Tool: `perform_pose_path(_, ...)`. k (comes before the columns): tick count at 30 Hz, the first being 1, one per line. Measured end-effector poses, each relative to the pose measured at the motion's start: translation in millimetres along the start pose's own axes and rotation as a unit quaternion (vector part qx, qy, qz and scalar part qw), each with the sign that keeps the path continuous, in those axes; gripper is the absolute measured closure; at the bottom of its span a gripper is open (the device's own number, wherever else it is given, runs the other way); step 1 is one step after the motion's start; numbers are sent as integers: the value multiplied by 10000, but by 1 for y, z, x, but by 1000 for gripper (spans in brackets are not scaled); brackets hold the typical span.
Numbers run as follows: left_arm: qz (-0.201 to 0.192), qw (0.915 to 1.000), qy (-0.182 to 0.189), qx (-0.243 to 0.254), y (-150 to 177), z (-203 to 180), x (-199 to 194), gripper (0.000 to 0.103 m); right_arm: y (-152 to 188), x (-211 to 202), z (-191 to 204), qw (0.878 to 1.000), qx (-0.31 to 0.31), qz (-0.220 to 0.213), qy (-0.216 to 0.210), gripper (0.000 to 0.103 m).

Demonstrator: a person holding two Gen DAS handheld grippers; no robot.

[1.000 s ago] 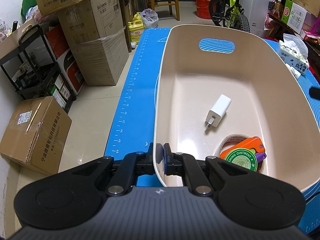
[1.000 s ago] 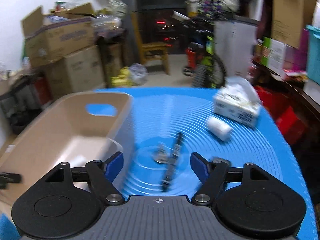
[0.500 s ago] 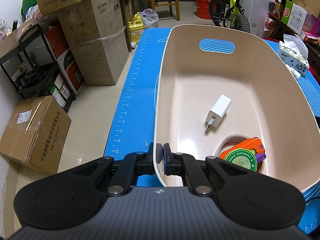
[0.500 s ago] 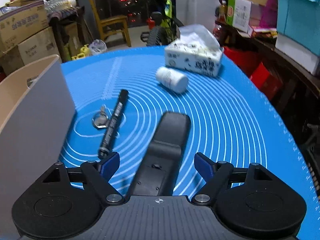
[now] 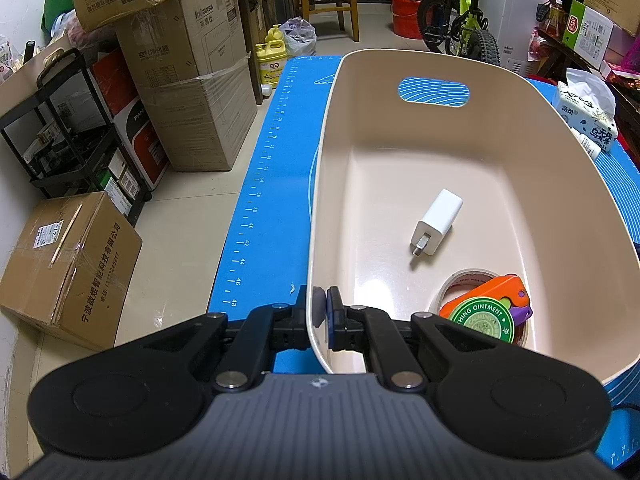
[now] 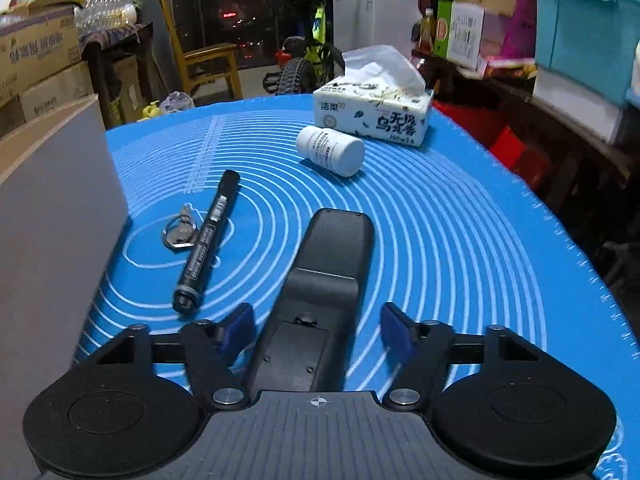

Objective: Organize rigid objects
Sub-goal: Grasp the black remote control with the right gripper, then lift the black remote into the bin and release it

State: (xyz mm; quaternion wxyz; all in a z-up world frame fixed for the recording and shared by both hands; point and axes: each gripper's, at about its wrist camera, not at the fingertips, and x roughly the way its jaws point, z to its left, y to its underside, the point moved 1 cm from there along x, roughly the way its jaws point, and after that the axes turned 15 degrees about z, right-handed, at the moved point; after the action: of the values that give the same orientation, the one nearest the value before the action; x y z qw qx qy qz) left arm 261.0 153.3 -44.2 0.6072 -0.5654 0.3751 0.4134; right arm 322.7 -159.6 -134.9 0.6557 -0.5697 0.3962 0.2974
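Meanwhile, the left hand-held gripper point(image 5: 321, 312) stayed clamped on the beige bin's point(image 5: 520, 152) near rim, nothing there having shifted. Lower than a moment before, the right hand-held gripper point(image 6: 316, 330) was closing around the black remote point(image 6: 320, 292) at lower centre, pads not yet touching.

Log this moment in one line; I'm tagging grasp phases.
left gripper: shut on bin rim | right gripper: closing around remote, pads not touching | pen, bottle: on mat
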Motion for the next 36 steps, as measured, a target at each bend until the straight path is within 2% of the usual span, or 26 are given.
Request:
perform_pose_path(2,-1,10000,-3,3,0,0,0,94,3,0,2,9999,-87,-76,40,38)
perform_pose_path(4,-2,10000,-3,3,0,0,0,94,4,-2,5,9998,-167,-113,10,47)
perform_pose_path(10,-3,10000,5,-3,0,-1,0,94,3,-5,1,9998,-73,-198,-44,49)
perform_pose_path(26,-4,10000,9,-4,0,0,0,94,-5,-32,-3,9973,-24,-718,-143,51)
perform_pose_path(31,-3,10000,9,-4,0,0,0,94,-4,-29,-2,9978,-33,-637,-168,51)
perform_pose_path(36,-3,10000,9,-3,0,0,0,94,-8,-40,-2,9963,-10,-821,-242,51)
